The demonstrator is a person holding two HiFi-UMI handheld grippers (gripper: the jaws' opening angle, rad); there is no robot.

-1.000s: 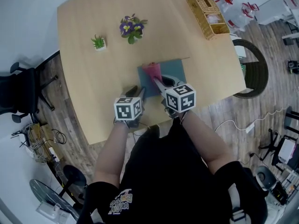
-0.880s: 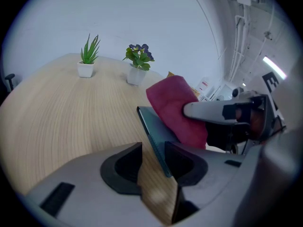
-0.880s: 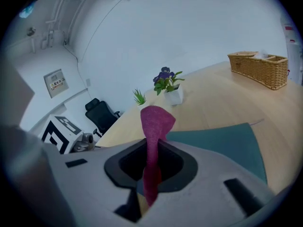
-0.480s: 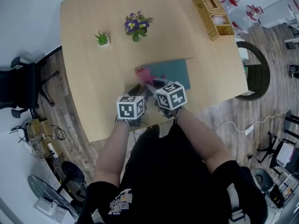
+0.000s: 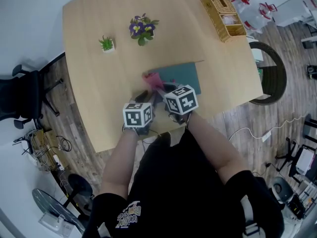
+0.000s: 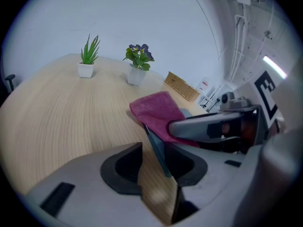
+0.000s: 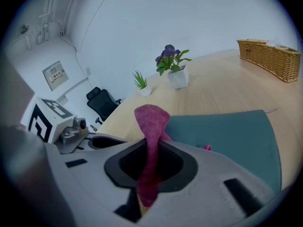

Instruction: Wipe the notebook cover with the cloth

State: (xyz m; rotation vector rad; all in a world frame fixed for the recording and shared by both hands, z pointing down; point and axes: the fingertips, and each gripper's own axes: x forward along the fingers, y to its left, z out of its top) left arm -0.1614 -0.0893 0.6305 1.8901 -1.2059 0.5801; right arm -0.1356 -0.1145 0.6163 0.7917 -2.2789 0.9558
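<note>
A teal notebook [image 5: 182,75] lies flat on the wooden table [image 5: 99,33]. My right gripper [image 5: 159,87] is shut on a pink cloth [image 5: 152,78], which bunches at the notebook's left end. In the right gripper view the cloth [image 7: 151,122] rises from between the jaws of that gripper [image 7: 148,183] with the notebook [image 7: 227,136] behind it. My left gripper [image 5: 145,96] stands open just left of it. In the left gripper view that gripper [image 6: 154,163] straddles the notebook's thin edge [image 6: 158,148]; wood shows between that edge and the left jaw. The cloth [image 6: 155,113] lies just ahead.
A small green succulent [image 5: 106,44] and a pot of purple flowers [image 5: 142,29] stand at the far side of the table. A wicker basket [image 5: 220,14] sits at the far right corner. A black office chair [image 5: 20,95] stands off the table's left edge.
My right gripper has carried the cloth leftward and a little nearer, from the notebook's cover to its left end, close beside the left gripper. The left gripper has stayed put.
</note>
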